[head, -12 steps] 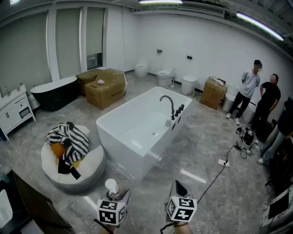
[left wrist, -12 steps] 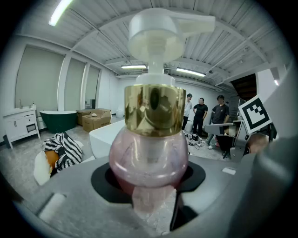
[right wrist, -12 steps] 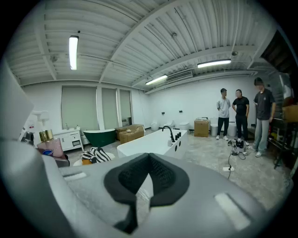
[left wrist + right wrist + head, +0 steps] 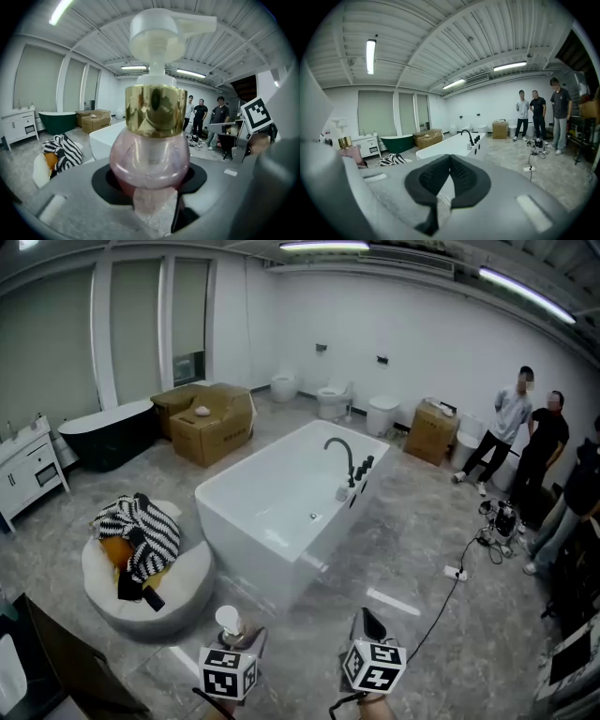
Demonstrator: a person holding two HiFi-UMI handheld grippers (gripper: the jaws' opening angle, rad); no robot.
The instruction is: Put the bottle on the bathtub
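Near the bottom edge of the head view, we hold both grippers low in front of us, and the white bathtub [image 4: 246,549] stands ahead across a stretch of grey floor [image 4: 412,549].

Our left gripper [image 4: 151,197] is clamped on the bottle [image 4: 151,150]. Its round pink body sits upright between the dark pads, with the gold collar [image 4: 154,110] and white pump [image 4: 161,30] rising above them. From the head view only the pump top shows over the marker cube.

Our right gripper [image 4: 449,176] carries nothing; its two pads are drawn together with no gap that we can see.

We judge the pick-up finished and the carry under way. The bottle is in hand but well apart from the tub, so nothing of the placing itself is done.

What we think is left:
- Close the distance to the tub.
- Pick a flat spot on its rim. The ledge beside the faucet [image 4: 342,454] looks the broadest from here, though we cannot tell its width for sure.
- Lower the bottle upright onto it and let the left jaws go.

The bottle looks top-heavy with that tall pump, so we expect it will need a level, settled base before release.
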